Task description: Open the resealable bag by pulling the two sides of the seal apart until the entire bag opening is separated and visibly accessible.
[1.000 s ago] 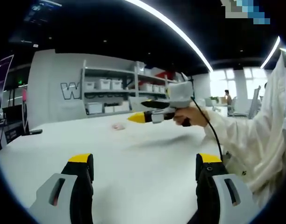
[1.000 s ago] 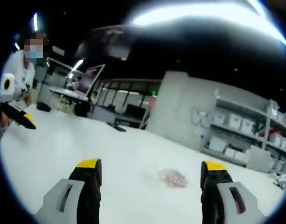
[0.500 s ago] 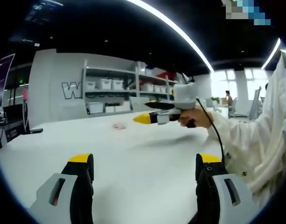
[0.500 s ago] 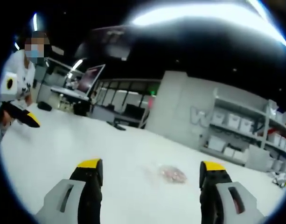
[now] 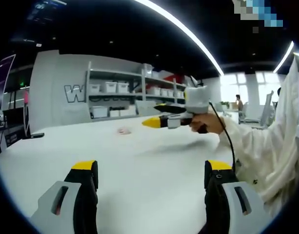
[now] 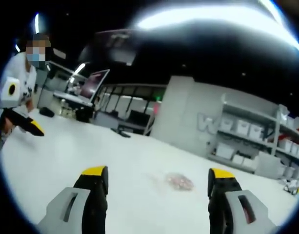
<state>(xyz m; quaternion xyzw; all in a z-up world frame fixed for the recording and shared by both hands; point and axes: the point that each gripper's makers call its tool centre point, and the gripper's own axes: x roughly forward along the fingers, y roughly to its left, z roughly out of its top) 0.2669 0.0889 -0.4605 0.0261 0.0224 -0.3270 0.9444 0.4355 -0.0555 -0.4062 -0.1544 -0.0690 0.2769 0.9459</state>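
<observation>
In the left gripper view, the left gripper point(image 5: 151, 178) is held low over a broad white table point(image 5: 139, 161), its two black, yellow-tipped jaws standing wide apart with nothing between them. A small clear resealable bag with pinkish contents point(image 5: 123, 130) is seen lying flat on the table far ahead, near its far edge and well apart from both grippers. The right gripper point(image 5: 150, 123), grey with yellow tips, is held in a hand point(image 5: 211, 123) from the right, above the table and to the right of the bag; its jaws are seen side-on and appear close together, but whether they are pressed together cannot be told. A white sleeve point(image 5: 266, 141) is seen at the right edge. Grey shelving with white bins point(image 5: 120, 95) stands against the back wall.

In the right gripper view, the right gripper point(image 6: 156, 178) is shown with its jaws spread wide and empty. The bag point(image 6: 178, 182) is seen lying on the table point(image 6: 66, 151) ahead, between the two jaw tips. The left gripper point(image 6: 36, 127) is seen at the far left, held above the table.
</observation>
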